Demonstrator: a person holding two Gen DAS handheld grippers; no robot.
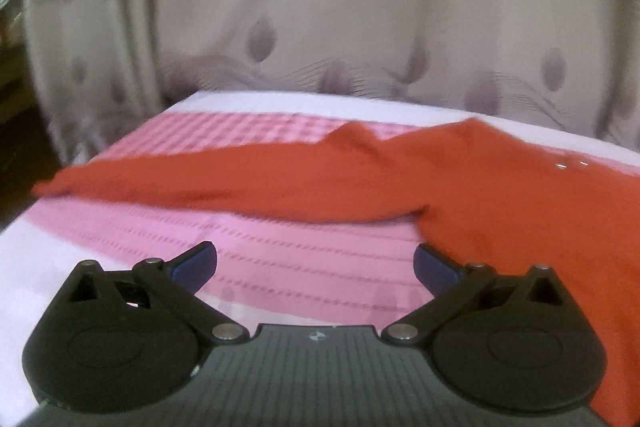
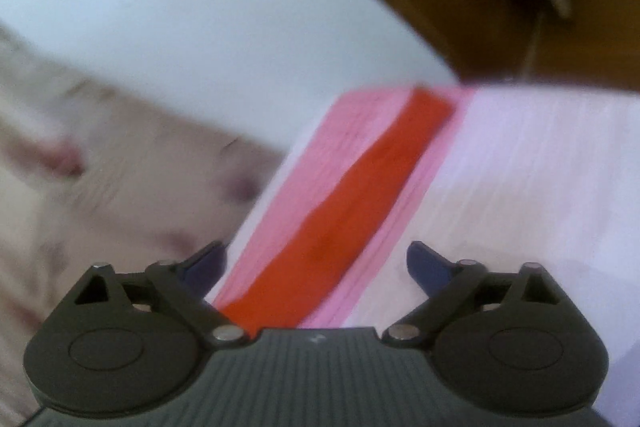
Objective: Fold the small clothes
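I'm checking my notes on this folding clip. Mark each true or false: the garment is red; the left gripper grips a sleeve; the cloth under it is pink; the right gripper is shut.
1. The garment is red. True.
2. The left gripper grips a sleeve. False: its jaws stand wide open with nothing between them.
3. The cloth under it is pink. True.
4. The right gripper is shut. False: it is open, holding nothing.

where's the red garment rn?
Left wrist view: red garment lies flat on the pink cloth, right of centre, one sleeve stretched left, curtain behind. Right wrist view: a blurred red strip.
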